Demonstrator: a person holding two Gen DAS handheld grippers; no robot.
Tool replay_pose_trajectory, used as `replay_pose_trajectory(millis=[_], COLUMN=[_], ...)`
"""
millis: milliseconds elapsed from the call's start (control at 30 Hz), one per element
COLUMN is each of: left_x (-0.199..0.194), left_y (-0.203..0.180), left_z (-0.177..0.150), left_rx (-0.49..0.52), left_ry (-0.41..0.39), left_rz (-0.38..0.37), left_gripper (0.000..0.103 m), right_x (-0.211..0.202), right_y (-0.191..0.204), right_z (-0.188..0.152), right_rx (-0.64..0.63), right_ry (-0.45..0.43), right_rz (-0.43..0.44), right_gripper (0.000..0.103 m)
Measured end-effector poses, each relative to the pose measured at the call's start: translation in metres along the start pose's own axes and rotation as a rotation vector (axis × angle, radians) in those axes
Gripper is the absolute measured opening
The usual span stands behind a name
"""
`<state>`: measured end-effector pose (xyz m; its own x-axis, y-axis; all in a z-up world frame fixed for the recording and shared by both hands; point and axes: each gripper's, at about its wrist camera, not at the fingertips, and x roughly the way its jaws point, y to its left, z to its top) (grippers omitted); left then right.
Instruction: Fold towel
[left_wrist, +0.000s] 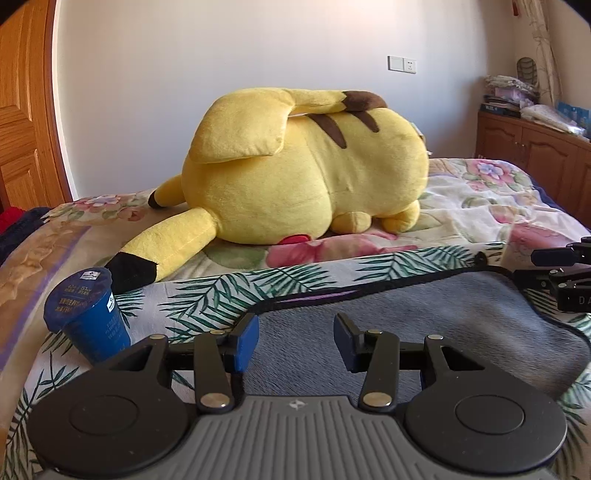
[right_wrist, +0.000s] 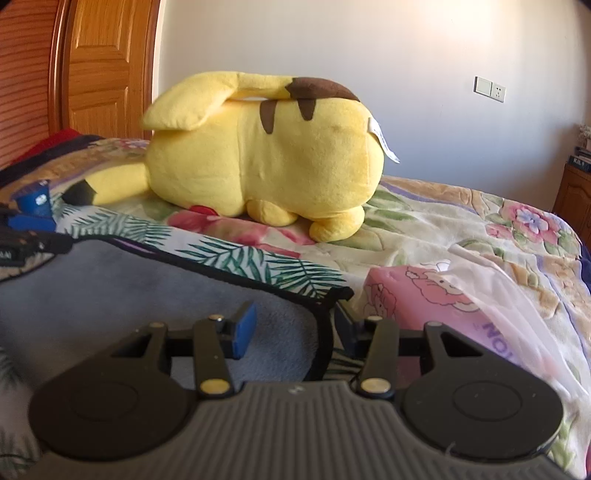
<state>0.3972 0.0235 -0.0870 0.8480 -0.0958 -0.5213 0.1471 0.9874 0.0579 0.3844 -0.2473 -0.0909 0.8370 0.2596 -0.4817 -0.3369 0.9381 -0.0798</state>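
Over the grey towel (left_wrist: 424, 325) on the bed (left_wrist: 461, 206), left tongs (left_wrist: 295, 338) gape wide, holding nothing; right tongs (right_wrist: 295, 328) straddle its corner, unclenched, far finger half hidden.

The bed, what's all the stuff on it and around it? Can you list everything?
Towel: one, grey with black edging, flat on the bed in front of both grippers.
Leaf-print cloth: one, white with green leaves, under the towel.
Plush toy: one, yellow with brown stripes, lying behind the towel.
Cup: one, blue, left of the towel.
Pink pack: one, cartoon print, right of the towel.
Bedspread: one, floral, covering the bed.
Cabinet: one, wooden, far right, piled with things.
Wall socket: one, white.
Left gripper: open, over the towel.
Right gripper: open, at the towel's right corner.
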Motion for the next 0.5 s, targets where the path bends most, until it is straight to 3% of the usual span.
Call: replay_pose_trajectory(millis=[500], left_x=[-0.077], left_y=[-0.023], left_z=[0.02], left_rx=[0.005], left_ry=[-0.011], left_rz=[-0.035], left_gripper=[0.025], right_x=[-0.089], right_y=[0.011], right_z=[0.016], right_rx=[0.027], right_ry=[-0.012], right_rz=[0.023], right_gripper=[0.048])
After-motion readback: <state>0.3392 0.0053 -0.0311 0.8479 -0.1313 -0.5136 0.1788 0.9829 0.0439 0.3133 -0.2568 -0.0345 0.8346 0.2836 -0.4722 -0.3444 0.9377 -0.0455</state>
